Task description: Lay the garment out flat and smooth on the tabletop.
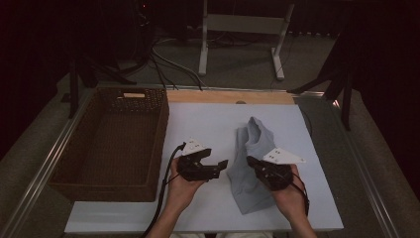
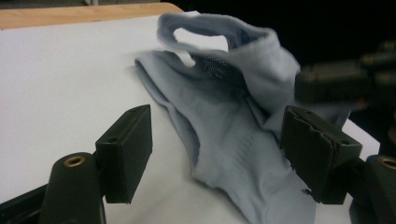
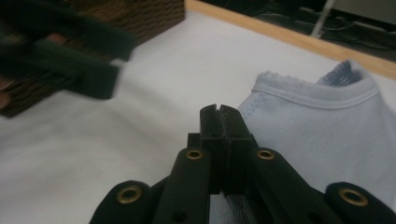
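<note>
A dim lab: floor cables (image 1: 168,62); stand legs (image 1: 240,39).

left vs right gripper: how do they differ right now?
Left gripper has its jaws open, nothing between the pads; right gripper has its jaws shut together. The left hangs beside the sock, over bare white table; the right is over the sock's edge. Both are black, hand-held, and aimed inward at the sock.

left gripper (image 1: 222,165): black body, grey three-cornered plate on top, black cable trailing toward 6 o'clock | jaws: blocky black pads, brass-ringed pivot holes | right gripper (image 1: 253,162): black, same grey plate, thin black cable at the wrist | forearms: no sleeves in view
</note>
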### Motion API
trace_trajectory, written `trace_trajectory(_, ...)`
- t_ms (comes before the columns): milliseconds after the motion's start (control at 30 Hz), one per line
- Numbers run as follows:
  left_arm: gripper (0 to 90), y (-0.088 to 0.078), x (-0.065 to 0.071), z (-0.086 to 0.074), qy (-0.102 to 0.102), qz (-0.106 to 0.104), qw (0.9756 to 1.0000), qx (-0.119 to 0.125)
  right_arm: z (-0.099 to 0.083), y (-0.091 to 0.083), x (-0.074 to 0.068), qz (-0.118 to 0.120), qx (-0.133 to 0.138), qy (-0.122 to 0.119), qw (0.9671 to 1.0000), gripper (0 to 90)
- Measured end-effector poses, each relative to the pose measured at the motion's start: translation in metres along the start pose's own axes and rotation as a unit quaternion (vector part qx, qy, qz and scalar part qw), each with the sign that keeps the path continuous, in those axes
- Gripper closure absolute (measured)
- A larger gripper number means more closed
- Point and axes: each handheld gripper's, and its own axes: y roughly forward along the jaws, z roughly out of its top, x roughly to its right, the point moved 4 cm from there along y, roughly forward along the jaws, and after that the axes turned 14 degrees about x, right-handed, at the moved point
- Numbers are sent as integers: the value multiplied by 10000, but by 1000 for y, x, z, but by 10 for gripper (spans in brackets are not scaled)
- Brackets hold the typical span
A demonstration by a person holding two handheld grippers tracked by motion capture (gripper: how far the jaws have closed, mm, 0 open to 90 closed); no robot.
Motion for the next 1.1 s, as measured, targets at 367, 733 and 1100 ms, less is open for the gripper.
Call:
trace_trajectory(367,435,21,6,6,-132,-188,9997,-122,-10,7,-28,411,-162,-358,9984,900)
trace_trajectory(733,515,41,12,9,-246,-340,9987,-296,-14,12,-47,672,-247,-650,9953,900)
trace_trajectory(1100,885,41,9,9,-131,-386,9974,-593,-16,13,-56,1001,-170,-574,9932,748)
